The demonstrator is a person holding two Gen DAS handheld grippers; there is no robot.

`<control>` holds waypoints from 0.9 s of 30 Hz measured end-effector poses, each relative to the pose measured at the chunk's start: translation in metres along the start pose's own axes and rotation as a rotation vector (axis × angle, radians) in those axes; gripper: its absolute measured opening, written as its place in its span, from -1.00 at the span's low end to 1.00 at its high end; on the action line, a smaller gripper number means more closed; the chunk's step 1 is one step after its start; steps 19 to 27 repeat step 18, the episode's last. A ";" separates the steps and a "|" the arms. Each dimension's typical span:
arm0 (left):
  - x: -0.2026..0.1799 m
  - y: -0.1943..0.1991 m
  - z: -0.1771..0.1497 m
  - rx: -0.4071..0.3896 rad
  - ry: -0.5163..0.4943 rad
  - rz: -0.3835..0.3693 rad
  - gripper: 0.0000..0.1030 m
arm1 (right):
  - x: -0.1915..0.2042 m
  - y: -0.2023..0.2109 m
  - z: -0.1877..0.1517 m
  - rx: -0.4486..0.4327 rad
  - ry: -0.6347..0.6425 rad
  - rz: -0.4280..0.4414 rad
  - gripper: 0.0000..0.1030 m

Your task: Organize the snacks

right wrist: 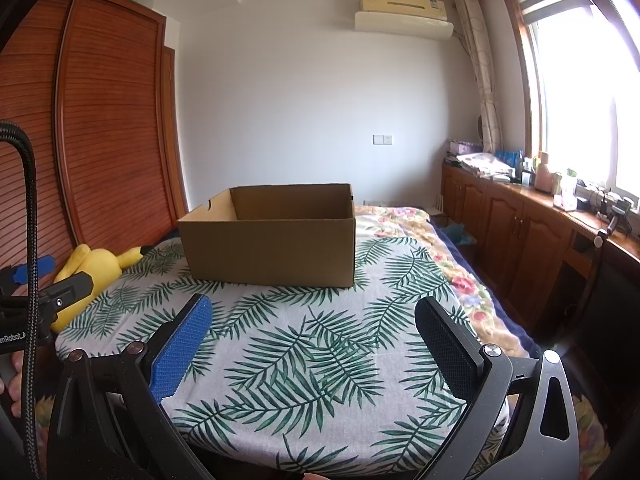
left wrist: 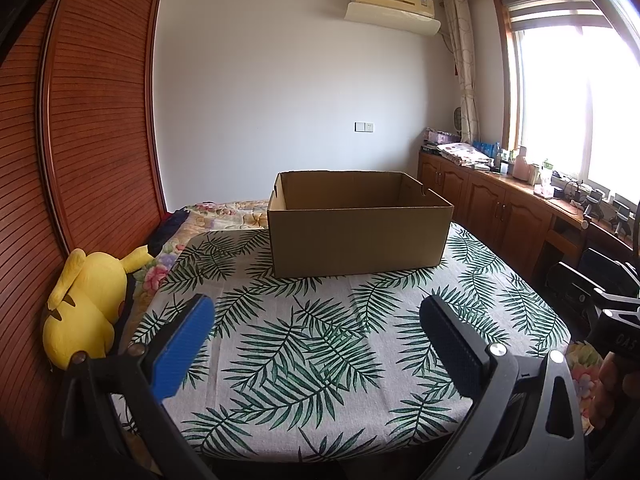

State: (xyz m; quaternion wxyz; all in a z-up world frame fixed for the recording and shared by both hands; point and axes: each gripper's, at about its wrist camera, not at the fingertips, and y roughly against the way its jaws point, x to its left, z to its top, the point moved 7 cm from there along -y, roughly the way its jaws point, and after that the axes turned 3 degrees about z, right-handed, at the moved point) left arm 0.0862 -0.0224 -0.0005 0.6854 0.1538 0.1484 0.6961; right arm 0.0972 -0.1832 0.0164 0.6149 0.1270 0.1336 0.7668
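Holding nothing, both the left gripper (left wrist: 316, 340) and right gripper (right wrist: 312, 340) hover with fingers spread before the box (left wrist: 358, 226); no snacks visible, box interior hidden, progress undeterminable.

Legible text is sparse. In the right wrist view, white letters reading "enRobot.A", cut off at the frame edge, stand on the black body of the left gripper (right wrist: 24, 276). In the left wrist view, faint embossed letters resembling "OAS" mark the black housing of the right gripper (left wrist: 618, 320). The air conditioner (left wrist: 394, 0) sticker is unreadable.
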 end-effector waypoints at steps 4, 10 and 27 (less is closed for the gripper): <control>0.000 0.000 0.000 -0.002 -0.001 -0.001 1.00 | 0.000 0.000 0.000 0.001 0.001 -0.002 1.00; 0.000 0.000 0.001 -0.004 0.000 0.001 1.00 | -0.001 0.001 0.000 -0.002 0.001 -0.002 1.00; 0.001 0.000 0.001 -0.004 0.003 -0.002 1.00 | -0.001 0.001 0.000 -0.001 0.002 -0.002 1.00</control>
